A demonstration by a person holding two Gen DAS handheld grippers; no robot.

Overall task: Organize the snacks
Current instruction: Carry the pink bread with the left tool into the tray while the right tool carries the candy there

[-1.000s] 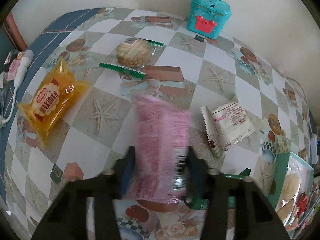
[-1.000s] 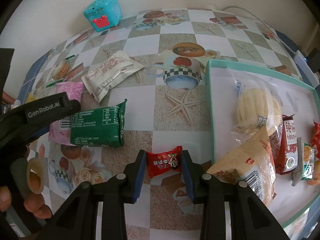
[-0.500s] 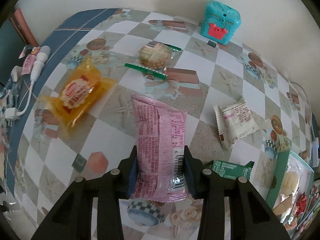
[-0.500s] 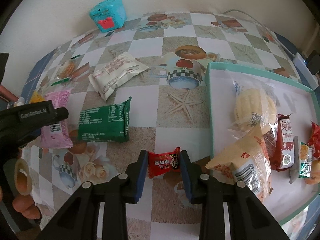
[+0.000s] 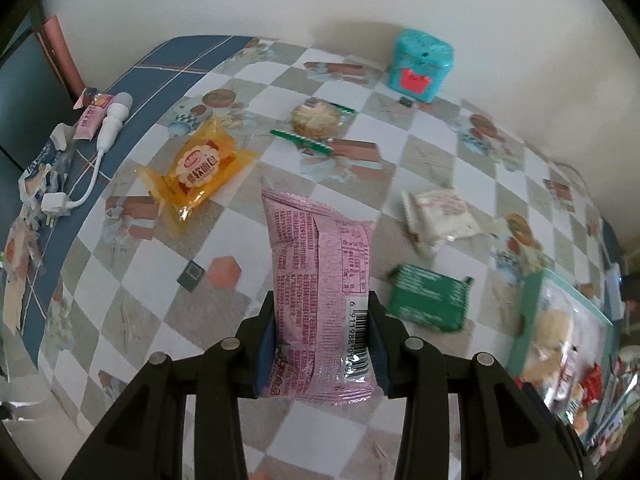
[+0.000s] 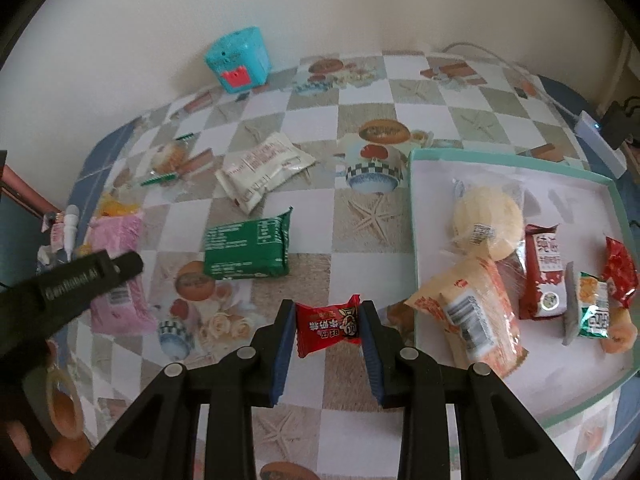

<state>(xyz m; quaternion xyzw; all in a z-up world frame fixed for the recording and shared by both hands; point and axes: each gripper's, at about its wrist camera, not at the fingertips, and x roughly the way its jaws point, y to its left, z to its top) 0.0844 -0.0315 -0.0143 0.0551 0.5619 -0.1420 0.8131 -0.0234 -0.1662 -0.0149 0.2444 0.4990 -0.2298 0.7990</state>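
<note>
Pink foil snack packet (image 5: pixel 320 300) is hanging clamped in the left gripper (image 5: pixel 320 344) above the counter (image 5: pixel 132 308); the right gripper (image 6: pixel 326 336) is clenching a small red candy wrapper (image 6: pixel 328 326). Both are mid-carry, probably needing transfer toward the teal-rimmed tray (image 6: pixel 414 240) at three o'clock.

Six snack packets are outside the tray: one pink (image 5: pixel 320 292), one red (image 6: pixel 328 326), one green (image 6: pixel 247 249), one white (image 6: pixel 264 171), one yellow (image 5: pixel 198 168), one clear biscuit pack (image 5: pixel 316 120). One teal tray (image 6: pixel 516 158), far right. One teal box (image 6: pixel 238 60), far.
</note>
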